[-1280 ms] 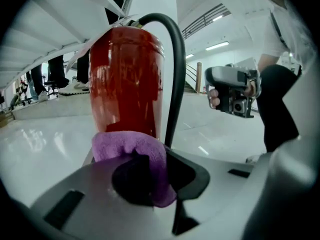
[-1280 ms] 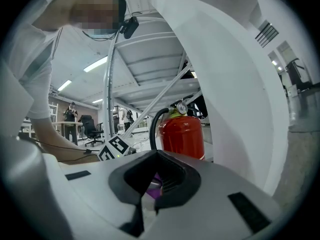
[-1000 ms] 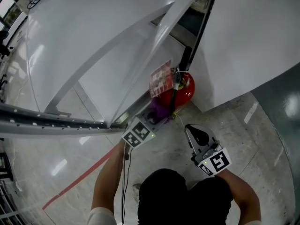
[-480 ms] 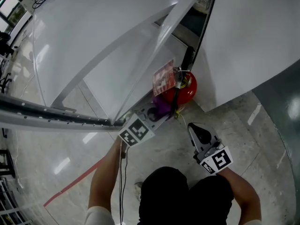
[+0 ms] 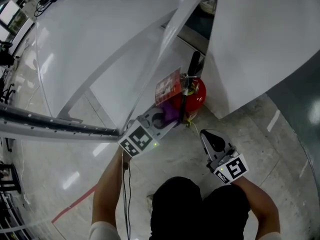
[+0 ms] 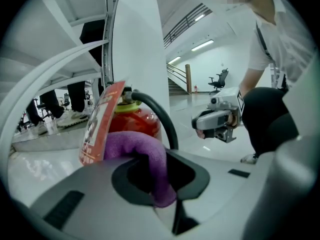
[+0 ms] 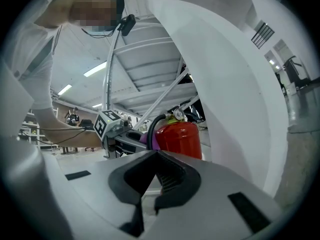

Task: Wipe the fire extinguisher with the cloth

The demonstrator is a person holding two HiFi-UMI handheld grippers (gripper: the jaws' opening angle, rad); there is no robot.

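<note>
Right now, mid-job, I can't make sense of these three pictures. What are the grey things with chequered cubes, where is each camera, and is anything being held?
There is no robot arm here. A person holds a two-jaw gripper in each hand, and the chequered cubes are part of those grippers. One picture comes from a camera on the person's head, looking steeply down. The other two come from cameras riding on each gripper, looking along its jaws.

The left gripper is shut on a purple cloth, which looks to be against the side of the red fire extinguisher. The extinguisher stands on the pale floor beside white panels. A red-and-white tag hangs near its neck, by the black hose.

The right gripper is held back from the extinguisher, with its jaws together and nothing in them.
</note>
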